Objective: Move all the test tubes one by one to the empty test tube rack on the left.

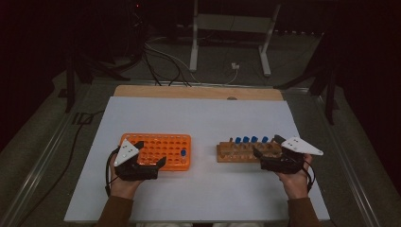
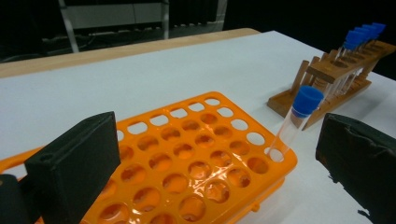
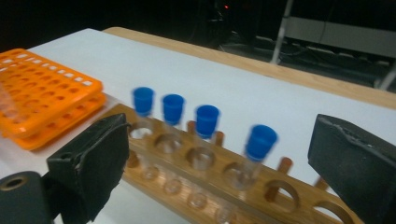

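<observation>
High view shows the person's two hands at the near edge of the white table (image 1: 198, 118), each holding a gripper. The left gripper (image 1: 151, 153) sits over the near left part of the orange rack (image 1: 163, 144), jaws spread wide with nothing between them. The right gripper (image 1: 265, 145) hovers at the right end of the wooden rack (image 1: 231, 152), jaws likewise wide apart and holding nothing.

In the left gripper view, the orange rack (image 2: 187, 158) lies just past the open jaws; its many round holes stand vacant apart from one corner hole, where a single clear tube with a blue cap (image 2: 295, 122) leans slightly. The same tube (image 1: 183, 153) shows from above at the rack's right edge.

In the right gripper view, the wooden rack (image 3: 224, 182) runs across between the jaws. Four blue-capped tubes (image 3: 205, 122) stand upright in a row of its holes, the nearest one blurred, and the holes to their right hold nothing.

Farther off, the two racks lie side by side, well apart, with bare tabletop beyond them.
</observation>
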Available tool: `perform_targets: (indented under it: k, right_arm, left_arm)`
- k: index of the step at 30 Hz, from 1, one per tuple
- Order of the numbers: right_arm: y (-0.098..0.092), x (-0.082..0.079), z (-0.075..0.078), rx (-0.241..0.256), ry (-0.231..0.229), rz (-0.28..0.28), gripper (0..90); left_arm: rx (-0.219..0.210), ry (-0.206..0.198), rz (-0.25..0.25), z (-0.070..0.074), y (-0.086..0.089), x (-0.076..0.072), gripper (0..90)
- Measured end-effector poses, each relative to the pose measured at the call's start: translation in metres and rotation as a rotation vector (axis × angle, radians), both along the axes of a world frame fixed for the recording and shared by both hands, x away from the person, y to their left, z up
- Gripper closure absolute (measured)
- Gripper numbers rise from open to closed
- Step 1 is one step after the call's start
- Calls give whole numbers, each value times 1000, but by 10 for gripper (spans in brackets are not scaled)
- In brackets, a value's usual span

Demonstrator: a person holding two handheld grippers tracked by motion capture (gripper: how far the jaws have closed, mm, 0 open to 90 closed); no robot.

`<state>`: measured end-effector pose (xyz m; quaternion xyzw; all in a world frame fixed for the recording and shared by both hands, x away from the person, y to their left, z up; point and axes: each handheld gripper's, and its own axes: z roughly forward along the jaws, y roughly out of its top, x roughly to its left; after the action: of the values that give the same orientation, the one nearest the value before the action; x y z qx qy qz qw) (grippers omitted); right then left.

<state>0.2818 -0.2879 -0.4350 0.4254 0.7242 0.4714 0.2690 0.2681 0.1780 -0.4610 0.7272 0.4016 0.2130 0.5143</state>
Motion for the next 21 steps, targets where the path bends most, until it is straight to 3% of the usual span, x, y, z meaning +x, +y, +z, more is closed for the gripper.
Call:
perform_targets:
  k: [5,10,16,21]
  right_arm:
    - [-7,7,-6,-2,32,-13,75]
    - [-9,15,-10,-20,54,-25,168]
    - [-13,22,-18,-8,75,-24,461]
    - [-13,26,-26,-16,98,-12,592]
  left_arm:
    - [8,20,4,-6,-3,1,5]
    - [20,21,1,-8,-7,1,6]
    - [23,24,12,-9,-7,0,5]
    - [21,25,19,-10,-7,0,6]
